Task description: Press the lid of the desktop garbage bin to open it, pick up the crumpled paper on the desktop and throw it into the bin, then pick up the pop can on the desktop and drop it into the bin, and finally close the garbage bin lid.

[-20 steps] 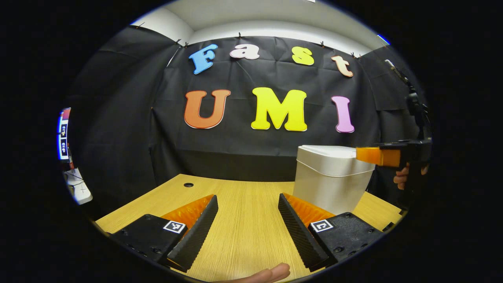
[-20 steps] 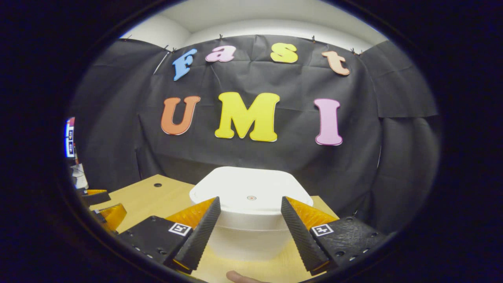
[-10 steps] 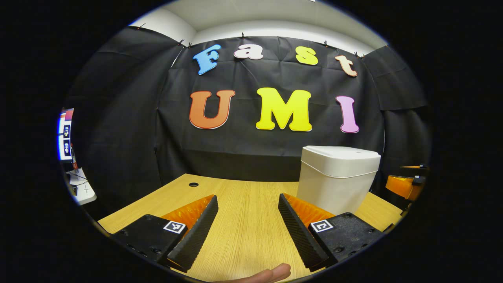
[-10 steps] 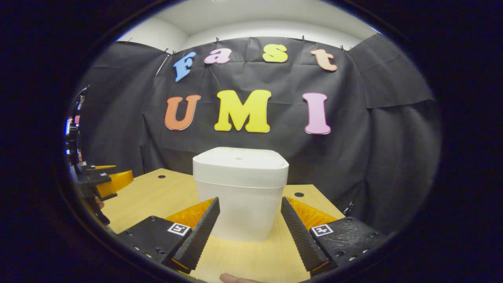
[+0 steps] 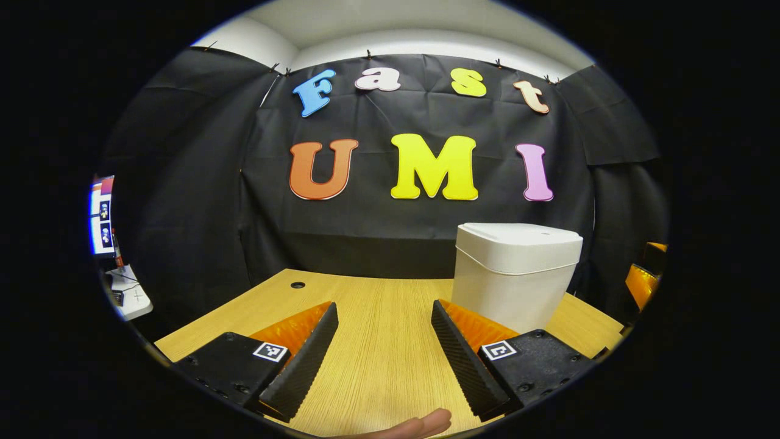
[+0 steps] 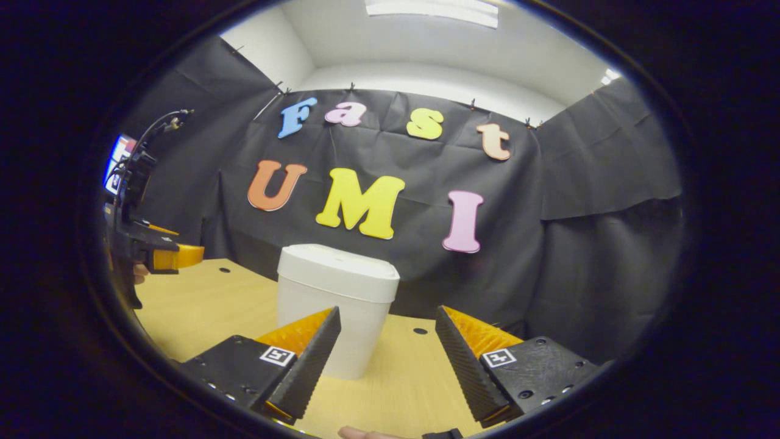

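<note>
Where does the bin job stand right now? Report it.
Apparently at the end. The garbage bin stands on the wooden desk with its lid shut. Both hand-held grippers, left and right, are open, holding nothing. No paper or can lies on the visible desktop; whether they're inside, I cannot tell.

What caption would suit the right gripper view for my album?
Open tongs hover over a wooden desk, facing a closed white bin.
</note>
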{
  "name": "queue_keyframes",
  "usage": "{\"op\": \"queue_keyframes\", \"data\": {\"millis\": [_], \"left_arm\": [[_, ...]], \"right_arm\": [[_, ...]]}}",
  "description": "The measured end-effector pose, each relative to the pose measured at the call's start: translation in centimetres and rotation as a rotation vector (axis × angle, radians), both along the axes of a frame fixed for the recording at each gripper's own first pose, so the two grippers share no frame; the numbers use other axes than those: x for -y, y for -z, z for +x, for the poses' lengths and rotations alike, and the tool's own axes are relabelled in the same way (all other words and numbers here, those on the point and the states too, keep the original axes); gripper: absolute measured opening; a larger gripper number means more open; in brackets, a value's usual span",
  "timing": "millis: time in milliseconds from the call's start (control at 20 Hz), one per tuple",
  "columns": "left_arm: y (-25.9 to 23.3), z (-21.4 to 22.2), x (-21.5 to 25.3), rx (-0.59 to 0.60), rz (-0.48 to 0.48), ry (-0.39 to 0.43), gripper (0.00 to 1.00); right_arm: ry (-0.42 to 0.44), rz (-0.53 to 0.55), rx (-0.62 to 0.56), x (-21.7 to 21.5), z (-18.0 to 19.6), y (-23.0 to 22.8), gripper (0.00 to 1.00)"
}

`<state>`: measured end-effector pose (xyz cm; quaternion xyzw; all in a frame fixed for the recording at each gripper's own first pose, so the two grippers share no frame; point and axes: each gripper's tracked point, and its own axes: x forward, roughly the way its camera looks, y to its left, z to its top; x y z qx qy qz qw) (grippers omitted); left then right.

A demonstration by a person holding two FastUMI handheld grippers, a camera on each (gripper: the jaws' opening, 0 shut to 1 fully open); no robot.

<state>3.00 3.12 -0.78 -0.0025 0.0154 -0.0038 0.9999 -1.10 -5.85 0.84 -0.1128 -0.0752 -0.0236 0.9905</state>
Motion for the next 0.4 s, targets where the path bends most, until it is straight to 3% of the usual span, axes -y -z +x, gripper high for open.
{"op": "queue_keyframes", "data": {"millis": [400], "left_arm": [[-1.3,-1.2,1.6,0.048,0.029,0.027,0.99]], "right_arm": [[0.024,0.053,-0.006,2.1,-0.5,0.2,0.95]]}}
